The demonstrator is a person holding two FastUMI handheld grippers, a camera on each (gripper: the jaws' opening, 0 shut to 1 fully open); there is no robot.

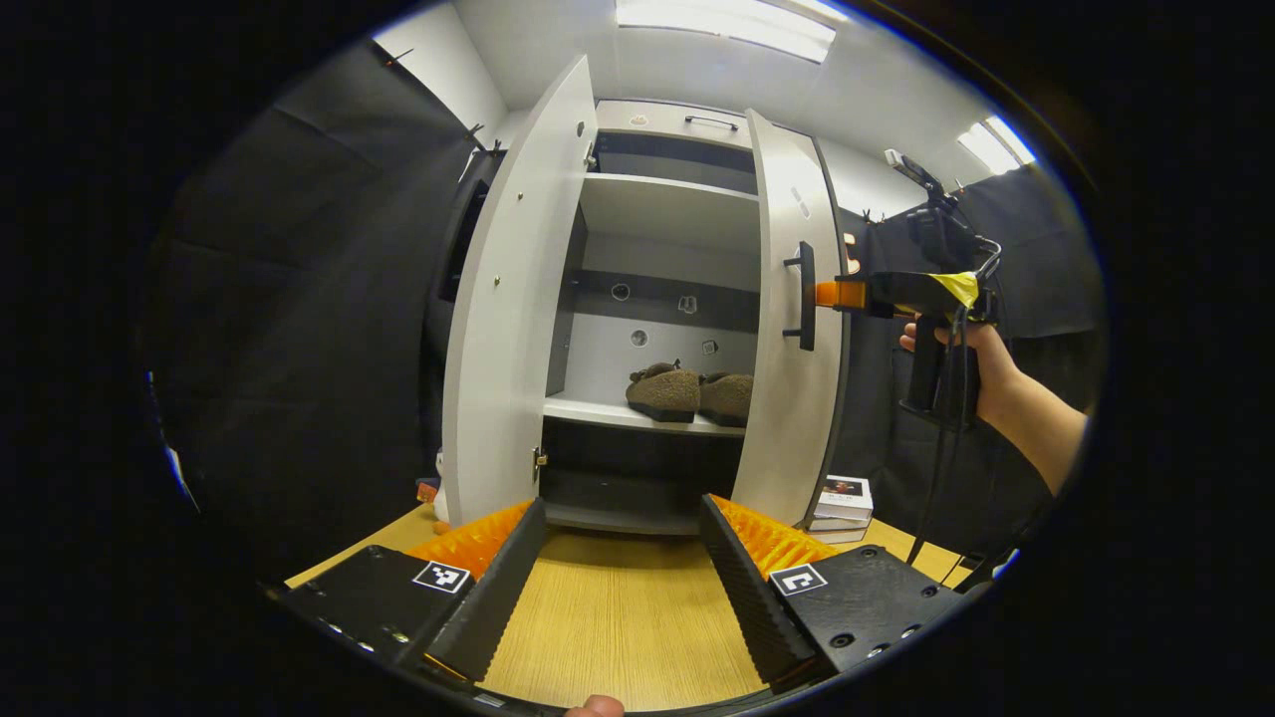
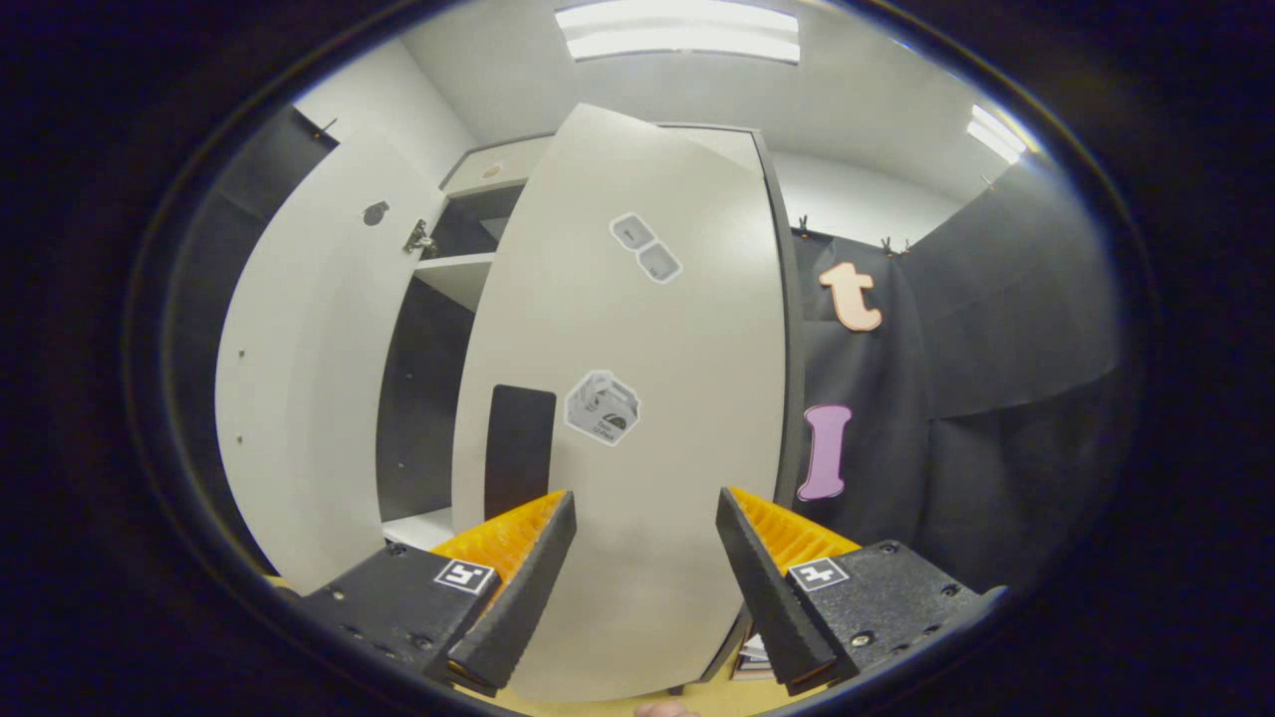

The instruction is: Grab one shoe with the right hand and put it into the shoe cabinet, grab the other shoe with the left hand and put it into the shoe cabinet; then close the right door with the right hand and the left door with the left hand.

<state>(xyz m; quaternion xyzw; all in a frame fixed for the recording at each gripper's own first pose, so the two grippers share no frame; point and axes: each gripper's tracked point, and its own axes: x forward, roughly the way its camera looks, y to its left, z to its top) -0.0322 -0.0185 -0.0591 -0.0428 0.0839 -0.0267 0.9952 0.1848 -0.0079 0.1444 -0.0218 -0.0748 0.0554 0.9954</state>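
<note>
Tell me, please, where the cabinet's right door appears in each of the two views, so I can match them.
Left gripper view: the right door stands right of centre, swung partly inward, with the right claw at its black handle.
Right gripper view: the same door spans the centre, close up.
Shared landmark: the open left door.

Right door [image 2: 637, 398] blocks; cabinet [image 1: 662, 209] gap stays open.

The shoe cabinet [image 1: 677, 214] is pale grey with dark inner bands. On its shelf, two fuzzy brown shoes [image 1: 665, 390] with black soles. Black handle [image 1: 803, 296] on its right door [image 1: 792, 329]. Below it, a light woodgrain surface [image 1: 618, 617].
</note>
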